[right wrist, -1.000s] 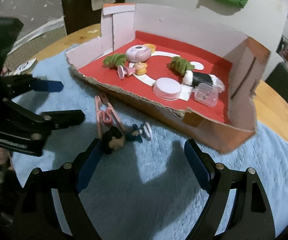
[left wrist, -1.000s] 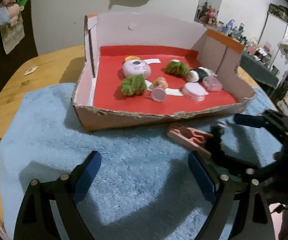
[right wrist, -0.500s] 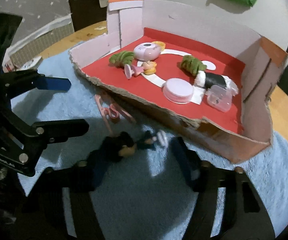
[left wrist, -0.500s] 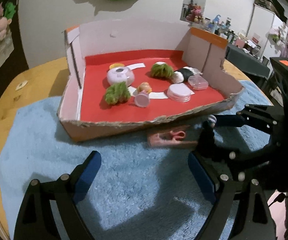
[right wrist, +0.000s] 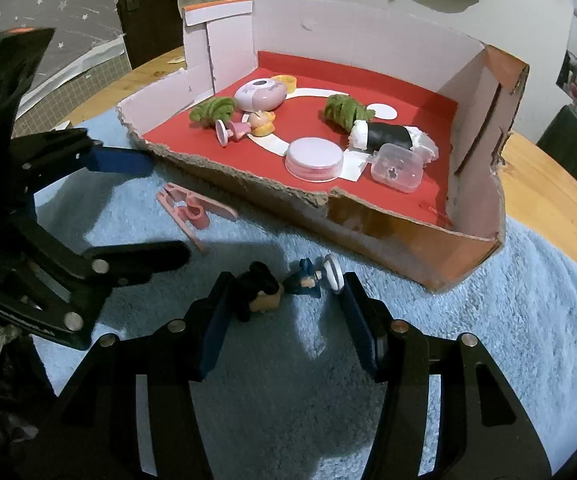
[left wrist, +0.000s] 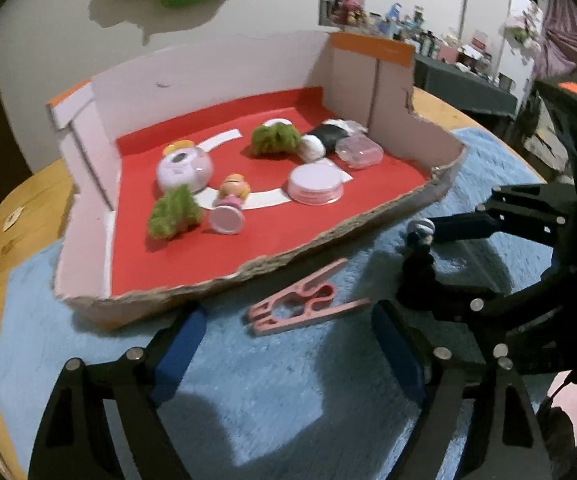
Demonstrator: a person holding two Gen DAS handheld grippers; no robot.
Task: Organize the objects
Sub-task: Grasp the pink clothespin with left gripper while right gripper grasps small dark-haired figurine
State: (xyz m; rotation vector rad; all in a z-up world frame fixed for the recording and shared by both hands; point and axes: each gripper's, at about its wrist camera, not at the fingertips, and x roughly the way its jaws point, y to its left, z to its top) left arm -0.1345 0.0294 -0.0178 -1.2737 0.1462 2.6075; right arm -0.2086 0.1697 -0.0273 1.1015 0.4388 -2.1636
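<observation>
On our left, we hold the left gripper (left wrist: pixel 288 344) with its jaws apart and just now narrowing around nothing, over the pale blue fleece mat (left wrist: pixel 88 344); the pink plastic clothes peg (left wrist: pixel 306 306) lies just ahead of its tips, outside the box. It looks light, stiff and thin, best pinched across its two long arms. Next, our right gripper (right wrist: pixel 284 316) has just closed in on the small dark-haired plastic figurine (right wrist: pixel 276 286) lying on the mat, head by one pad and round base by the other; we cannot quite tell whether both pads press yet. It seems light, hard and slippery. Beyond sits the torn cardboard box with a red floor (right wrist: pixel 368 216), holding two green fuzzy rolls, a lilac round case, a pink-dressed doll, a white round lid, a black-and-white roll and a clear plastic case.
</observation>
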